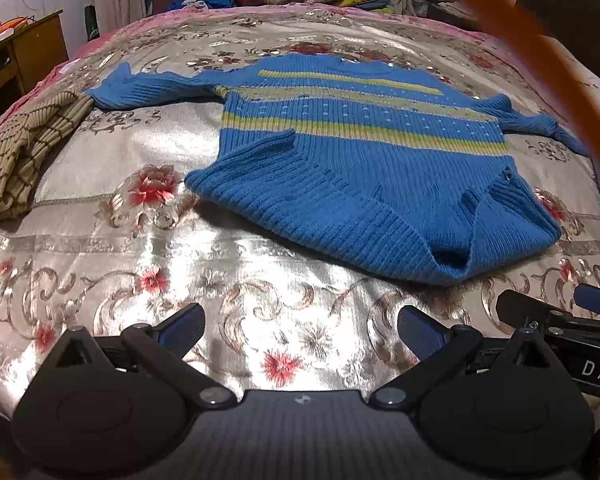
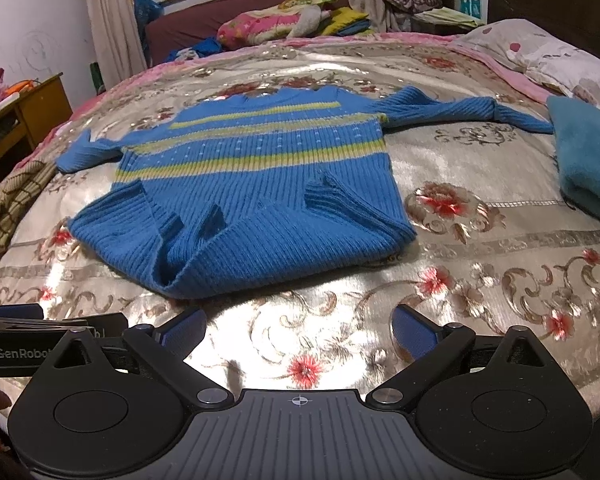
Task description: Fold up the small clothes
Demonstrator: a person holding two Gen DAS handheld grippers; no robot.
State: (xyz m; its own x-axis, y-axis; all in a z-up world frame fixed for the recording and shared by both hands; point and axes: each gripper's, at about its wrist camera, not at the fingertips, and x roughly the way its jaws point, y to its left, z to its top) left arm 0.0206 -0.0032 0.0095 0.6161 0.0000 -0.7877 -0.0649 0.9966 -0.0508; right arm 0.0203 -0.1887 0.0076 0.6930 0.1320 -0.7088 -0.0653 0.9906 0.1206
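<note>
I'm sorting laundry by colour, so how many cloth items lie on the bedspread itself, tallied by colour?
Blue with yellow-green stripes: 1, the sweater, spread flat with its hem rumpled
Tan with dark checks: 1, the checked cloth, bunched at the left edge
Teal: 1, the teal cloth, at the right edge
Total: 3, not counting the heap beyond the bed.
</note>
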